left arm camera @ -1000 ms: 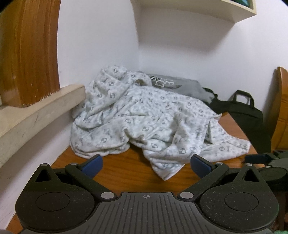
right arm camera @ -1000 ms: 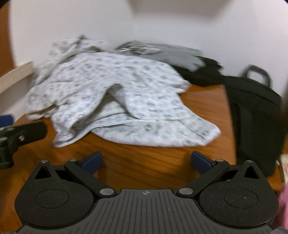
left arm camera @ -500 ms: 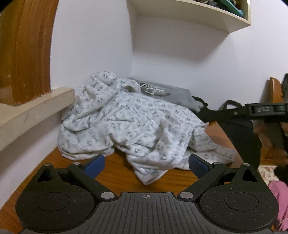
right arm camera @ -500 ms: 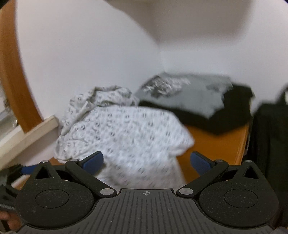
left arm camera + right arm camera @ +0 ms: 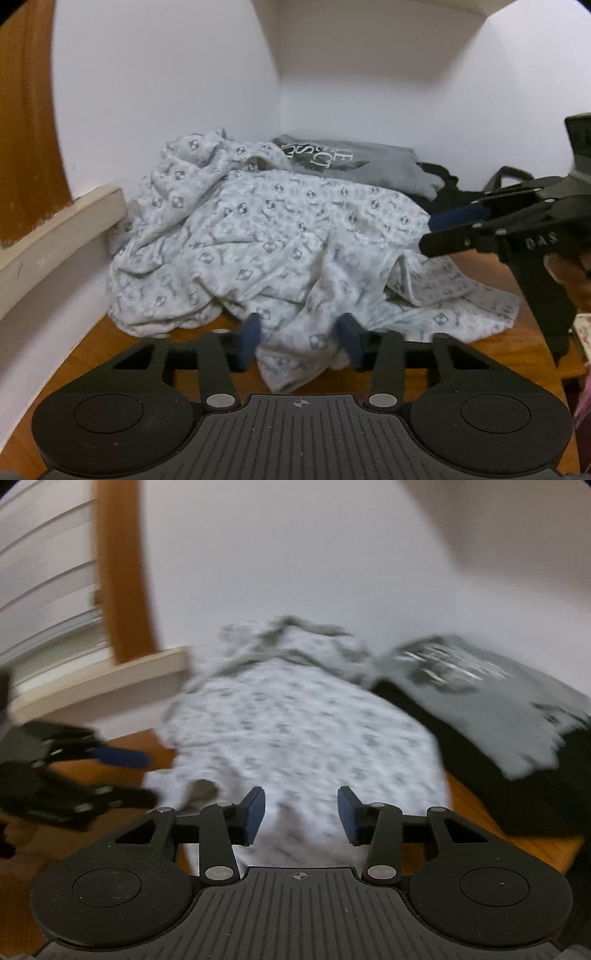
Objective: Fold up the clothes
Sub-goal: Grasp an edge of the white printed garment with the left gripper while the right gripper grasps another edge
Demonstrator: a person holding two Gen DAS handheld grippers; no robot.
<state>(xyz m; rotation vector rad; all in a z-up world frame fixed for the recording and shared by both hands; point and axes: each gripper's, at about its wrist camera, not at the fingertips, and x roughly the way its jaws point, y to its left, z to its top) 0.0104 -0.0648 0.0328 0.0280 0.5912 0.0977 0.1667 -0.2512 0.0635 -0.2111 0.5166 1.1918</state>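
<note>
Both tongs narrowed: left tongs [image 5: 300, 341] pinch patterned garment [image 5: 280, 236]; right tongs [image 5: 301, 816] straddle it, apart.

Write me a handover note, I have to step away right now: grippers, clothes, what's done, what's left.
Left gripper: jaws partly closed around the near hem of the patterned garment; a firm grip can't be confirmed.
Right gripper: jaws half open over the same garment's right side, view blurred, nothing clearly held.
Garment lies crumpled on the wooden table. A grey shirt lies folded behind it on dark clothing.
Done: no fold on the patterned garment yet.
Left: lift, spread flat, fold.
</note>
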